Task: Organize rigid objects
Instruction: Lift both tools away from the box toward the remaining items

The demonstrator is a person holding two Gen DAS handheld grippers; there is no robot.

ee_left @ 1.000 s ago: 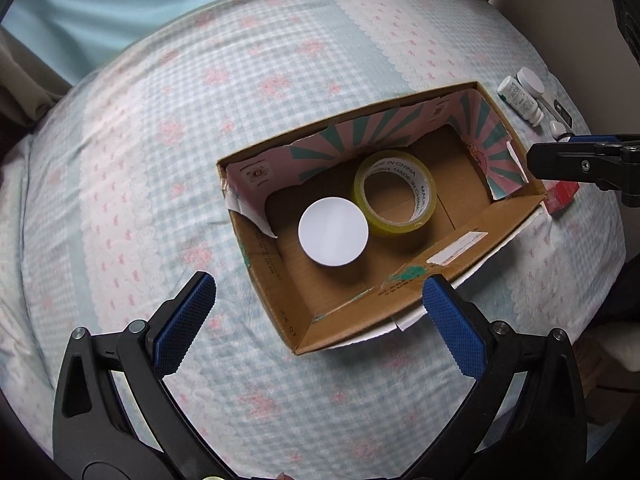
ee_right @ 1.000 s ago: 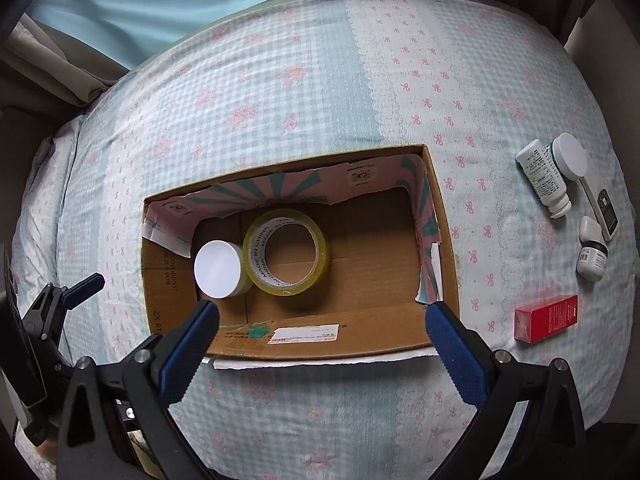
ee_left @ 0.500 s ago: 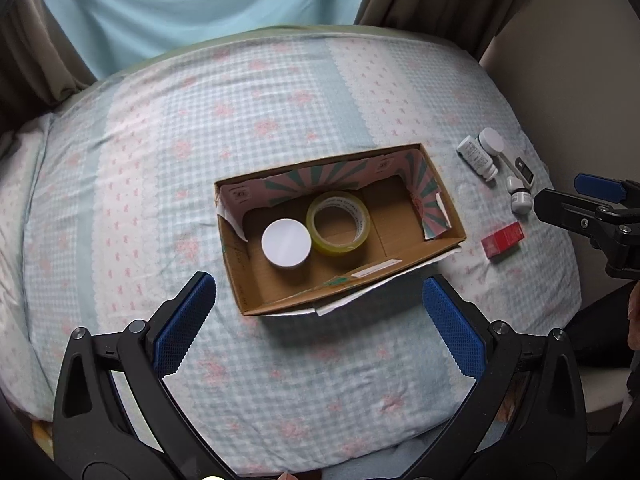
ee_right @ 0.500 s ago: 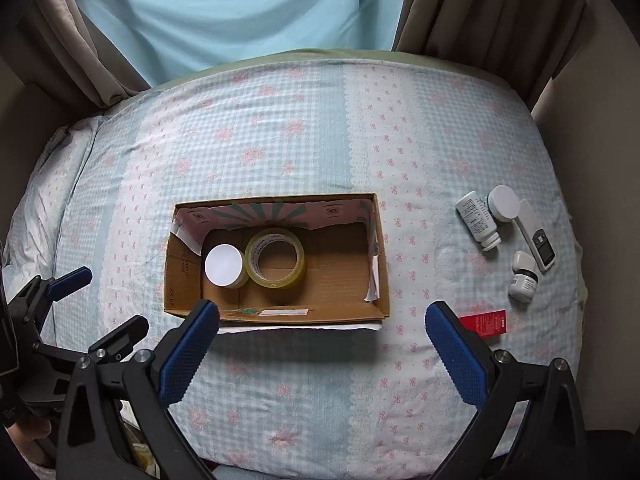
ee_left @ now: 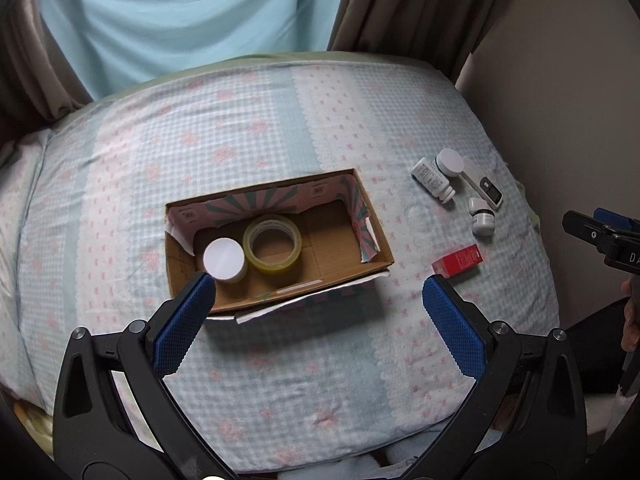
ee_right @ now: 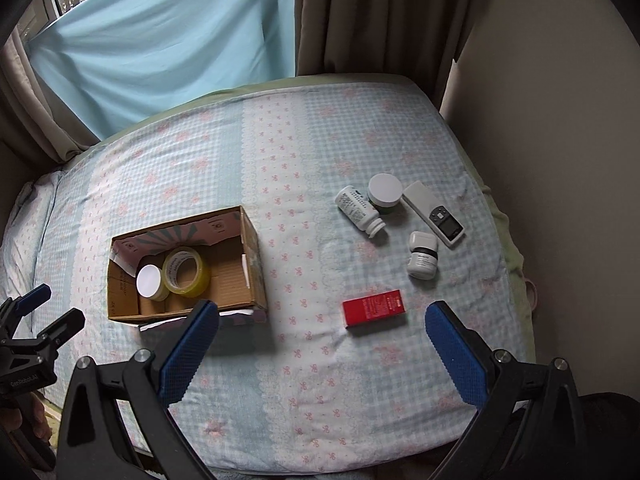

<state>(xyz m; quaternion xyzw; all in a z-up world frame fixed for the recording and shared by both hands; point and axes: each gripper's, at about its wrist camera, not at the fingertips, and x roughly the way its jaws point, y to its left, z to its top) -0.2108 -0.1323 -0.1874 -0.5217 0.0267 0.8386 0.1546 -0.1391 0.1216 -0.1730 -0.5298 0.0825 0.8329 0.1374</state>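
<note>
An open cardboard box lies on the bed, holding a white-lidded jar and a roll of yellow tape. To its right on the sheet are a red box, a white bottle on its side, a white-capped jar, a small white bottle and a white remote-like device. My left gripper hovers open above the box's near side. My right gripper hangs open, the red box between its fingers farther off.
Checked blue-and-pink bedding covers the bed. A light blue curtain and brown drapes hang behind it, a beige wall on the right. Each view shows the other gripper at its side edge.
Both grippers have pulled back and up from the box, so more of the bed shows. The right view has swung rightward toward the loose items. Nothing was grasped.
</note>
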